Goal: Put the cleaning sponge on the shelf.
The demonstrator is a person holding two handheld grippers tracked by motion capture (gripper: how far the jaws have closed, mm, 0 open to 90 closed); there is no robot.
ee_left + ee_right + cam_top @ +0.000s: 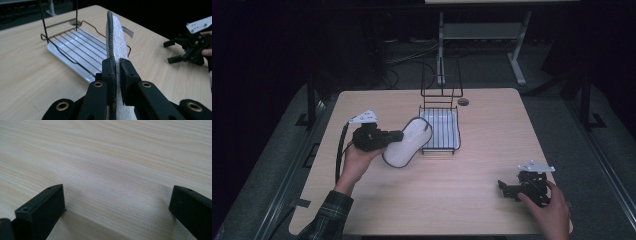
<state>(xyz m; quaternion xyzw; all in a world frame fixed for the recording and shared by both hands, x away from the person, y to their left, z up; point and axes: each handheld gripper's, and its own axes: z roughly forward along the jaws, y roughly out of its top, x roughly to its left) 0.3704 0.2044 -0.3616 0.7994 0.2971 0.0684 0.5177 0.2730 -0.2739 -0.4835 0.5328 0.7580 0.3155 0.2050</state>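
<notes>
The left gripper (398,135) is clamped on one end of a white oval cloth pad with dark piping (408,142), its jaws pinched tight on the edge, as the left gripper view (117,72) shows close up. The pad (115,40) is held off the worktop (462,200), edge-up, just beside the near left corner of a black wire rack (441,117) that sits on a white tray (457,131) towards the worktop's far edge. The right gripper (508,188) rests near the near right corner of the worktop, its jaws standing wide apart with nothing between them, only bare wood (112,170).
</notes>
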